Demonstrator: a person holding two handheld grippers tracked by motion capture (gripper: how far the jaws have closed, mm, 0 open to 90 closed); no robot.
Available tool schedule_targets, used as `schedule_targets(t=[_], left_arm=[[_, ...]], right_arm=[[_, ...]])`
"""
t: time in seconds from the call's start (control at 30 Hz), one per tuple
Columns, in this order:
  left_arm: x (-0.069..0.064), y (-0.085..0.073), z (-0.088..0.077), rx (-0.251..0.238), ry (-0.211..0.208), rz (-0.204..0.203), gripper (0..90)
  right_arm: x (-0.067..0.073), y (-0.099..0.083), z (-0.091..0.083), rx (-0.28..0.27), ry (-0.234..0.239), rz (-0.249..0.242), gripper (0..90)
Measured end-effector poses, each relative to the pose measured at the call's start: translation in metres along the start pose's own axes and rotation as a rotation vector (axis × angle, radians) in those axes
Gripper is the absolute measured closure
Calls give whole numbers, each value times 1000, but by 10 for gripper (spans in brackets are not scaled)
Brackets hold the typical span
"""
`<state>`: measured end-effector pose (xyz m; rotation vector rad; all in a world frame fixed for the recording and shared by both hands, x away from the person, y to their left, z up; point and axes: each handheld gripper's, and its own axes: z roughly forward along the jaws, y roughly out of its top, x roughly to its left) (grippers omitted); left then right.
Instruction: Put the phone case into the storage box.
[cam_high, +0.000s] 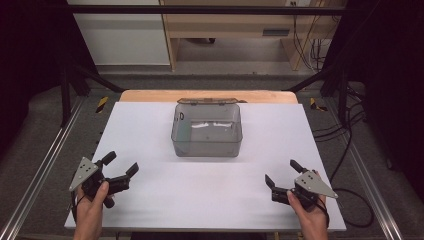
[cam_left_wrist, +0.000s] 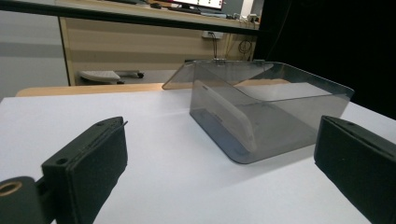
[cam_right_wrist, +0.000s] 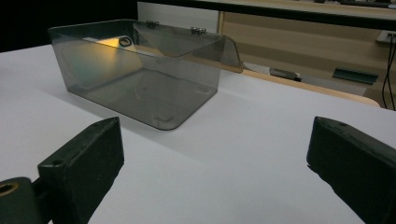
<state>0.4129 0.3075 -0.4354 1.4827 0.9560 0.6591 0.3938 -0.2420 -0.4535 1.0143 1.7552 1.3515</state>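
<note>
A smoky clear plastic box (cam_high: 207, 131) stands in the middle of the white table, its hinged lid (cam_high: 207, 101) folded back behind it. The box (cam_left_wrist: 266, 109) looks empty in the left gripper view, and the same box (cam_right_wrist: 140, 70) has nothing in it in the right gripper view. My left gripper (cam_high: 121, 164) rests near the front left of the table, open, with nothing between its jaws. My right gripper (cam_high: 282, 172) sits at the front right, also open and empty. Both are well short of the box.
The white table top (cam_high: 150, 130) lies on a wooden board (cam_high: 145, 96). Metal rails (cam_high: 45, 160) run along both sides, and cables (cam_high: 345, 150) trail on the floor at the right. A wooden desk (cam_high: 240, 25) stands beyond the table.
</note>
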Motion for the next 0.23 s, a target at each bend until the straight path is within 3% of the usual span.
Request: schedule_targets(t=[0.17, 0.23], left_arm=[[-6, -1, -7, -4, 21, 47, 26], [-5, -1, -9, -14, 21, 44, 30]], right_arm=[[-1, 0, -1, -12, 5, 17, 47], [-1, 0, -1, -15, 5, 34, 47]])
